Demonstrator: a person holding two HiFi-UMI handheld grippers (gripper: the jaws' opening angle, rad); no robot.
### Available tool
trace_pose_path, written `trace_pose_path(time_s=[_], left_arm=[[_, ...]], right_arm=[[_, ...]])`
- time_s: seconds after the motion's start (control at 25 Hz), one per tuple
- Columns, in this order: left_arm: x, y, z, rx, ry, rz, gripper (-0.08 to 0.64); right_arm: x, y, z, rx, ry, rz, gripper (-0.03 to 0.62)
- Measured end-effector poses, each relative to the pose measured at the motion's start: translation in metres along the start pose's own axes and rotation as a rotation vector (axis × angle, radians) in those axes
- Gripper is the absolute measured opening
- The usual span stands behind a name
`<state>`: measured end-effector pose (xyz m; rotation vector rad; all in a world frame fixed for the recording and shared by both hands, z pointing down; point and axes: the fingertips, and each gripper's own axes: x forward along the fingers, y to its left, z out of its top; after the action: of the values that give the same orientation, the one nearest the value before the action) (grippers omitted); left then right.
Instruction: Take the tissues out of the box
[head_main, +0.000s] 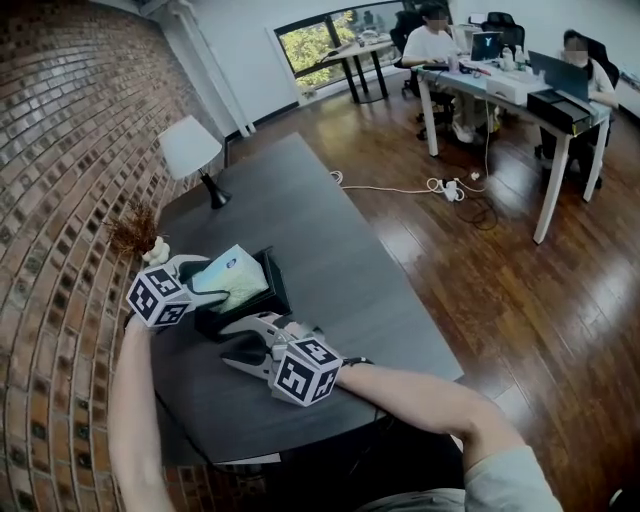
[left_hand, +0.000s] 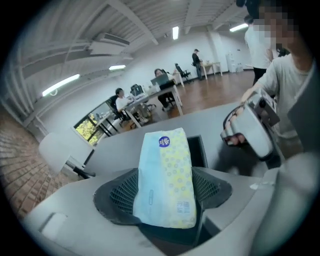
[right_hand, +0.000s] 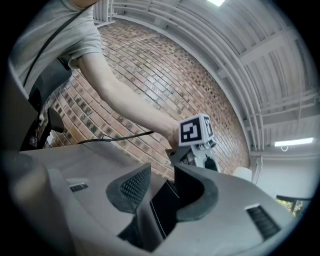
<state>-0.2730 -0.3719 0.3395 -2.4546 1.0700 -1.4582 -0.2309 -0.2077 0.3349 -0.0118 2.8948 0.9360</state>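
A pale blue and yellow tissue pack (head_main: 232, 277) stands tilted out of the black box (head_main: 274, 280) on the dark table (head_main: 330, 250). My left gripper (head_main: 210, 282) is shut on it; in the left gripper view both pads press the tissue pack's (left_hand: 167, 180) sides, with the box (left_hand: 198, 150) open behind it. My right gripper (head_main: 238, 342) sits at the box's near side. In the right gripper view its jaws are closed on the thin black box wall (right_hand: 167, 207). The left gripper's marker cube (right_hand: 196, 131) shows beyond it.
A white-shaded lamp (head_main: 192, 150) stands at the table's far left end, and a brown dried tuft (head_main: 135, 232) sits by the brick wall (head_main: 60, 200). People sit at desks (head_main: 520, 90) at the back right. A cable (head_main: 440, 187) lies on the wood floor.
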Motion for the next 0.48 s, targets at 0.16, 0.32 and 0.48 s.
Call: trace_pose_path(time_s=[0.16, 0.32, 0.48], left_arm=[[-0.056, 0.011, 0.029, -0.205, -0.328, 0.125, 0.334], [-0.117, 0.009, 0.038, -0.433, -0.681, 0.208, 0.33], [-0.14, -0.009, 0.022, -0.639, -0.899, 0.184, 0.322]], right_arm=[[-0.002, 0.0, -0.002, -0.011, 0.007, -0.008, 0.146], [-0.004, -0.007, -0.006, -0.011, 0.015, -0.033, 0.146], [-0.007, -0.016, -0.008, 0.012, 0.022, -0.062, 0.146]])
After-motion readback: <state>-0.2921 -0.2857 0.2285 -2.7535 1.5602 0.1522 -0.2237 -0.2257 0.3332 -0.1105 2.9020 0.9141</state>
